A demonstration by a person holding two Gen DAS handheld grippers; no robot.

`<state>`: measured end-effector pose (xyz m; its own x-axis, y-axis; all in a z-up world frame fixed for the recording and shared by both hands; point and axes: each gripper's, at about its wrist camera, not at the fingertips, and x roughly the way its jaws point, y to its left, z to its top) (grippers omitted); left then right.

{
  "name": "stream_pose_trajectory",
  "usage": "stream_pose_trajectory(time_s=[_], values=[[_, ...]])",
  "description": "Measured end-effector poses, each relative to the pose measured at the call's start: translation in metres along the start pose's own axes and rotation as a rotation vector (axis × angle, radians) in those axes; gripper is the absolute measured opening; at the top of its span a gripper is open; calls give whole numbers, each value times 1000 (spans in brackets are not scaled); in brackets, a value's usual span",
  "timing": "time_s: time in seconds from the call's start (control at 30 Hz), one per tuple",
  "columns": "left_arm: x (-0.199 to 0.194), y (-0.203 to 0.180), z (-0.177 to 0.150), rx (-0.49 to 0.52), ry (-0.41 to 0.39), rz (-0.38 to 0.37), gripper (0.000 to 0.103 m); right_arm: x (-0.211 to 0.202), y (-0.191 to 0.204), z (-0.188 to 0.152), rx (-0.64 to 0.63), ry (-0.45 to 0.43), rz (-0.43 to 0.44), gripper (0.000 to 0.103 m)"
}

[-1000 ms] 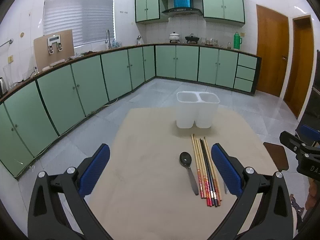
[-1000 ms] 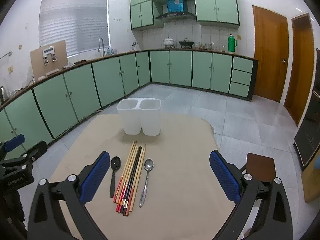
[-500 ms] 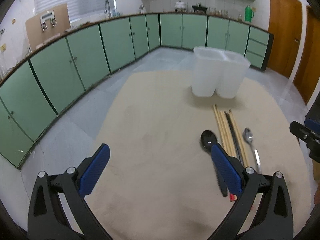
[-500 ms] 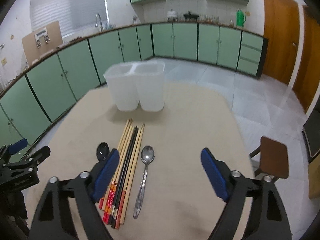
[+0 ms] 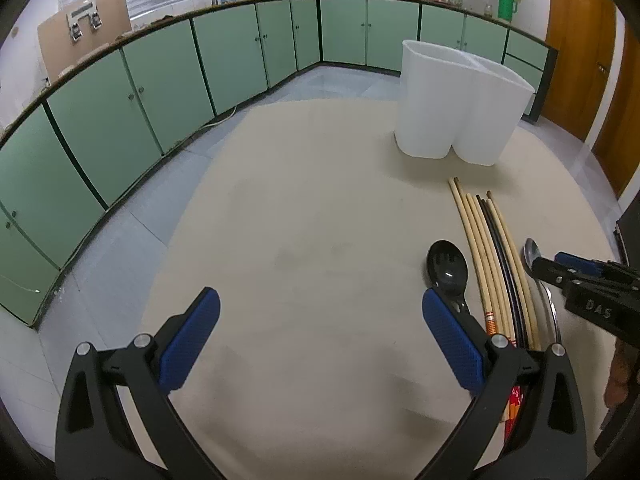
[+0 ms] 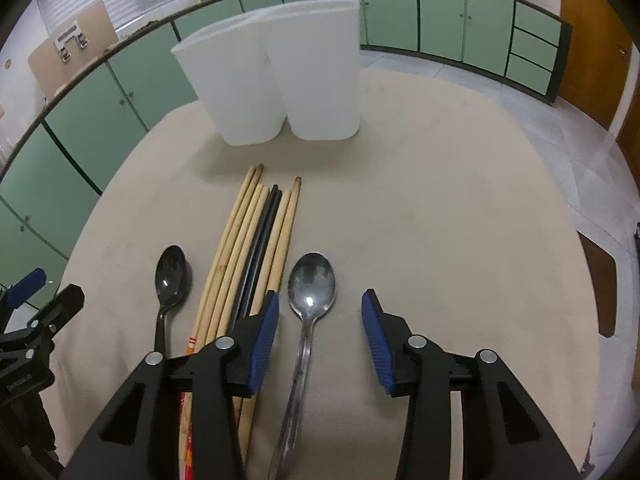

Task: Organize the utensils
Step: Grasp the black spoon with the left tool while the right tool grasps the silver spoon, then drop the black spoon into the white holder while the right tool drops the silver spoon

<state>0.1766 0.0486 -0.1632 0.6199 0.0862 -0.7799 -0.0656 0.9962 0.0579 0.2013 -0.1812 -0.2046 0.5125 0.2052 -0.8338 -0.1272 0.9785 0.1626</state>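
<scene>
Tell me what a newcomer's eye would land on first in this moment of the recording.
Probably the right gripper, its blue-padded jaws closing either side of the silver spoon but not yet pressing its handle. Next, the row of chopsticks lying between that spoon and a black spoon, all on the beige table. Beyond their tips stands the white two-compartment holder; the left gripper hangs wide open over bare tabletop.

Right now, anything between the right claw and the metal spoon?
Nothing visible. The right claw, closing, already straddles the metal spoon handle, pads not touching; the chopsticks lie just beside its left finger.
</scene>
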Motion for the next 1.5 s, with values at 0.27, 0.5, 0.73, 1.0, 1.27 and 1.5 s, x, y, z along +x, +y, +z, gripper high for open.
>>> stream_pose_trajectory(time_s=[0.27, 0.5, 0.73, 1.0, 1.27, 1.5], values=[[11, -19, 6, 22, 18, -50, 98, 10, 10, 2, -64, -19, -38, 28], [32, -49, 18, 54, 37, -75, 98, 2, -7, -2, -20, -33, -34, 28], [60, -66, 23, 64, 87, -38, 98, 0, -16, -7, -16, -36, -40, 28], [73, -68, 21, 30, 138, -61, 96, 3, -14, -4, -27, -40, -41, 29], [58, -82, 19, 50, 110, -115, 41, 3, -15, -3, -41, -28, -36, 28], [45, -84, 19, 35, 58, -171, 35, -11, -26, 2, -8, -96, 9, 28]])
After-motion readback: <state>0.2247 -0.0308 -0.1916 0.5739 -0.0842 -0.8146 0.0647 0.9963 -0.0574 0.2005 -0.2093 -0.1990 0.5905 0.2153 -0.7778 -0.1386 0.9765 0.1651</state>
